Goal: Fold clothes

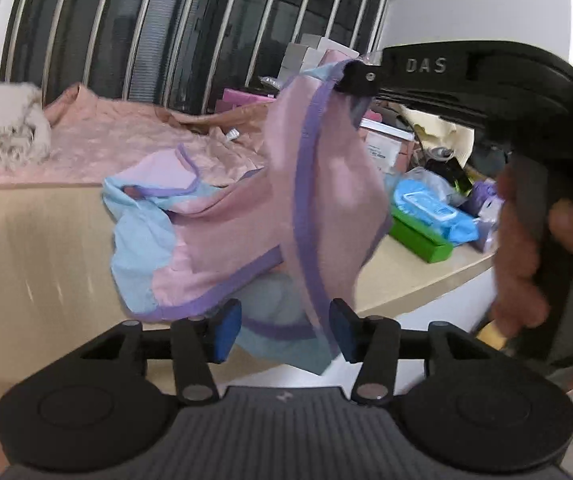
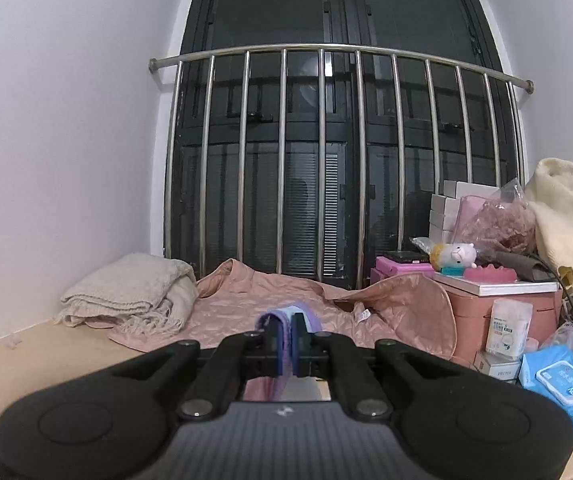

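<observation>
A pink garment with light-blue panels and purple trim (image 1: 214, 248) lies partly on the wooden table (image 1: 38, 248), with one part lifted. My right gripper (image 1: 360, 78) is at the upper right of the left wrist view, shut on the garment's purple-trimmed edge, and the cloth hangs down from it. In the right wrist view the right gripper (image 2: 285, 336) pinches that purple and blue edge (image 2: 286, 316) between its pads. My left gripper (image 1: 284, 312) is open low in front. The hanging trimmed edge falls between its jaws, close to the right pad (image 1: 342, 332), and is not clamped.
A pink satin garment (image 2: 270, 296) and a folded beige knit blanket (image 2: 134, 292) lie at the back near the barred window (image 2: 326, 160). Boxes, a blue wipes pack (image 1: 430, 204), a green box (image 1: 418, 240) and a cream cloth (image 2: 566, 216) crowd the right side. A hand (image 1: 518, 248) grips the right gripper's handle.
</observation>
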`<state>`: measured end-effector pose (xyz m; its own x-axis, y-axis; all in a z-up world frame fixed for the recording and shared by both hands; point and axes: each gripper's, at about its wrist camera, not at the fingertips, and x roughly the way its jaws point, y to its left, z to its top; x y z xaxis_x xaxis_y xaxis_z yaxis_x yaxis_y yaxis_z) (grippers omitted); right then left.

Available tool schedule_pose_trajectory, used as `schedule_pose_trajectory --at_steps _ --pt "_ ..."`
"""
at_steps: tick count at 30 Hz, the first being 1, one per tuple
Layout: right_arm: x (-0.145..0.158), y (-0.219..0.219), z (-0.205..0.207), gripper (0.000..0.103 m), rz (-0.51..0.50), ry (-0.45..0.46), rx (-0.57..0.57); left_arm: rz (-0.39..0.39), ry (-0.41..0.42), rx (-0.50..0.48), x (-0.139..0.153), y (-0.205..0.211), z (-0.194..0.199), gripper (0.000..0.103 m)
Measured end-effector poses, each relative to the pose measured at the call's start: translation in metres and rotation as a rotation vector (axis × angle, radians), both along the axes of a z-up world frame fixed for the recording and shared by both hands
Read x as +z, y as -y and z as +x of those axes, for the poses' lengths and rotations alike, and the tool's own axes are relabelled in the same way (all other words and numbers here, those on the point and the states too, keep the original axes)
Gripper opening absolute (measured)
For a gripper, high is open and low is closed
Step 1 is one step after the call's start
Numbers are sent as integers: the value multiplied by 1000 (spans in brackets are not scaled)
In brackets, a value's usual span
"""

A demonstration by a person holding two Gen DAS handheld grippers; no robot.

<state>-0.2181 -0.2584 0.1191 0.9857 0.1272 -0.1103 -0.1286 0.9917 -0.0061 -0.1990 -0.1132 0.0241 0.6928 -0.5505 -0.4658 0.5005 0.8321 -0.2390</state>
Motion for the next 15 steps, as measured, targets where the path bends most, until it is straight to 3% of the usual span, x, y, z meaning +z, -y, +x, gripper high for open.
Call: schedule_pose_trajectory --at_steps 4,8,10,15 --pt "5 -3 1 4 6 -5 18 -1 -25 27 -5 11 -1 46" --pt "9 -8 -3 4 -2 4 31 32 -36 98 -8 13 1 21" --pt "13 -8 -5 3 2 9 31 49 -27 142 -7 7 4 4" --pt "15 -5 -5 3 -2 -22 19 6 7 312 12 -43 24 0"
